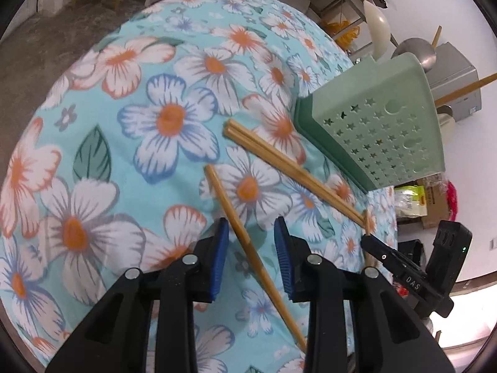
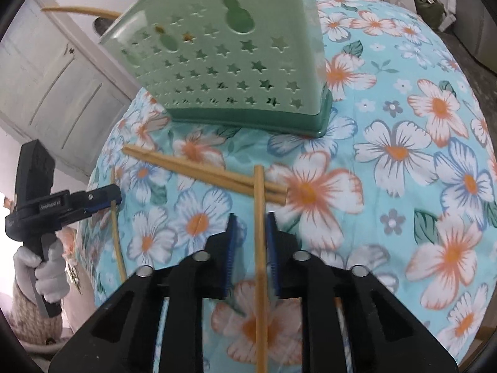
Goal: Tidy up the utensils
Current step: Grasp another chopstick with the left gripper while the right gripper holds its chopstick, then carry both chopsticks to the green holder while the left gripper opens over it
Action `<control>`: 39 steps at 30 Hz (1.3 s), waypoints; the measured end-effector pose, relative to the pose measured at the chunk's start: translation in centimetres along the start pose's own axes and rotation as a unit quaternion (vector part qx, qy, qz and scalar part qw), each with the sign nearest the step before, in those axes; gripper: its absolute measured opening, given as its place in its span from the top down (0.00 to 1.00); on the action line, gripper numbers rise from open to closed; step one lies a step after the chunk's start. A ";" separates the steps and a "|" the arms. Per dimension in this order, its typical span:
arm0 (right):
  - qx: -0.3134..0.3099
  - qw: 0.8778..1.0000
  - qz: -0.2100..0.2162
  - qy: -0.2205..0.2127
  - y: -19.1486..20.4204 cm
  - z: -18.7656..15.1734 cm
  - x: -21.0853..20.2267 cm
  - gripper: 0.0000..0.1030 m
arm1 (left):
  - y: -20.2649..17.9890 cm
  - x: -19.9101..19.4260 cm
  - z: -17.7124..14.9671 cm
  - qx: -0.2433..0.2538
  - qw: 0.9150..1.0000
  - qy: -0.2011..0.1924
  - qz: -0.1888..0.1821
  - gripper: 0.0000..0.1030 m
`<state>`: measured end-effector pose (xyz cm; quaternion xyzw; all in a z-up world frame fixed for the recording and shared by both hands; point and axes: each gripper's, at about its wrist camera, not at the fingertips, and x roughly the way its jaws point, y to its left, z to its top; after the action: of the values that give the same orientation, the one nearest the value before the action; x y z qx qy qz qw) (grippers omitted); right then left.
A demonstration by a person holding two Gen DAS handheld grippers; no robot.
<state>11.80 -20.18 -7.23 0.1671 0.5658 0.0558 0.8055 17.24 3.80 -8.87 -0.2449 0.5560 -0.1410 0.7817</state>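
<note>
**When Both Tongs Straddle a Chopstick: Slip Hazards**

Before you close either grip, check the alignment. The left tongs (image 1: 251,248) stand apart around a slanted chopstick (image 1: 234,217), with a clear gap at both pads. The right tongs (image 2: 251,245) are also apart. Their upright chopstick (image 2: 259,217) sits close to the right-hand pad, and a gap shows on the other side.

The upright chopstick's far end crosses a loose pair (image 2: 205,171) lying on the floral desk (image 2: 403,155), below the green holder (image 2: 230,62) at upper centre.

- An off-centre closure would likely pivot the stick out of the pads.
- Dragging the crossed end could scatter the loose pair toward the desk edge.
- A grip far from the middle lets the stick swing and miss the holder's opening.
- The holder is light, so a stray stick tip could push it.
</note>
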 end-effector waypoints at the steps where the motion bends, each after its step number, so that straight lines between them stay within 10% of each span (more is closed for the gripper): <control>1: 0.008 1.000 0.002 0.000 -0.2 0.0 0.1 0.94 | 0.0 0.1 0.0 0.001 1.000 -0.003 0.005 0.78; 23: 0.012 0.989 0.052 -0.134 1.5 1.6 -9.6 0.95 | -4.6 -7.3 -0.5 0.087 0.989 -0.118 0.005 0.92; 39: -0.014 0.972 0.076 -0.221 2.9 3.7 -15.7 0.95 | -14.8 -16.7 0.8 0.228 0.940 -0.255 -0.015 0.95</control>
<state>9.94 -22.63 8.85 0.2067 0.3587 0.0870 0.9061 13.10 -0.27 12.69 -0.0958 0.2873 -0.2081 0.9300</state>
